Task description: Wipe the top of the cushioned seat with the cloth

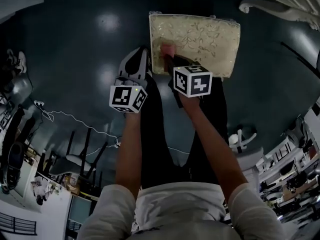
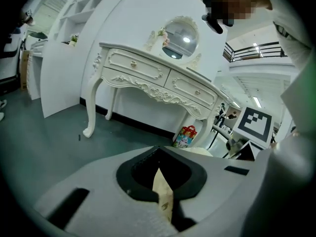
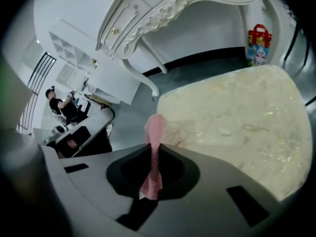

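Observation:
The cushioned seat (image 1: 200, 39) is a cream square with a leafy pattern, lying at the top middle of the head view. My right gripper (image 1: 168, 59) is shut on a pink cloth (image 1: 166, 49), which touches the seat's near left part. In the right gripper view the cloth (image 3: 154, 142) stands up from the closed jaws at the cushion's (image 3: 237, 122) left edge. My left gripper (image 1: 136, 60) hangs over the dark floor just left of the seat. Its jaws are together in the left gripper view (image 2: 160, 181), with a thin cream sliver (image 2: 163, 196) in the seam that I cannot identify.
A white carved dressing table (image 2: 158, 78) with an oval mirror (image 2: 180, 38) stands beyond the seat, one curled leg (image 1: 265, 6) near the seat's far right corner. A colourful gift bag (image 2: 184, 136) sits under it. A white cable (image 1: 65, 116) trails on the dark floor (image 1: 75, 44).

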The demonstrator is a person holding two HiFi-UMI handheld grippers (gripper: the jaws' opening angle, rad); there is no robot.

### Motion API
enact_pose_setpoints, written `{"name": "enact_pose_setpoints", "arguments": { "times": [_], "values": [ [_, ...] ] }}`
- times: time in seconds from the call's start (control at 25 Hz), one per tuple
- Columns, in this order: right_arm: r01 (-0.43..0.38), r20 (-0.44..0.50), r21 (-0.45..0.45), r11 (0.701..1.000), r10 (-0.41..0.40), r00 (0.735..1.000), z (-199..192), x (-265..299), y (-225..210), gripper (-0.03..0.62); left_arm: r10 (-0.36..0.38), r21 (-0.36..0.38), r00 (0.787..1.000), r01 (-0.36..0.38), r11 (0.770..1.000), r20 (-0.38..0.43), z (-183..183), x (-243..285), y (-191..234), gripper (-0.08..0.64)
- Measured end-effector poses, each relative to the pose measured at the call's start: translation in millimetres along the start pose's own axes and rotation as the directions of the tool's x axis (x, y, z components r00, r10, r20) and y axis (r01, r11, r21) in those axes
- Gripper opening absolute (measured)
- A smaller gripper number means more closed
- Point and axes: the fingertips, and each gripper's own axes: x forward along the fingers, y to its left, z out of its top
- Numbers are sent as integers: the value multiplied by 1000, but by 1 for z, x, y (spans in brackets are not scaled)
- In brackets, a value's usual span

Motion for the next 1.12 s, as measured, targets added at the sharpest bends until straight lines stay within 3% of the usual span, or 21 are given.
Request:
{"name": "enact_pose_setpoints", "arguments": {
  "times": [0.2,0.36,0.56,0.8,1.12],
  "values": [
    [5,-83,-54,999,-10,997,-20,47,34,25,45,-27,999,-45,999,5,-5,-24,27,12],
    [42,-115,-59,997,-49,992,-27,64,30,25,60,-44,998,-60,997,8,-9,-30,33,12],
    [37,-103,-48,998,-42,994,-24,60,20,25,41,-38,999,-41,998,2,-13,-24,24,12],
    [39,-70,-29,999,-41,997,-21,34,-4,25,5,-21,1000,-6,1000,-15,-16,-6,1,12],
    [91,-17,38,995,-90,996,-16,-17,-72,25,-64,0,997,64,998,-42,-27,27,-56,12]
  ]
}}
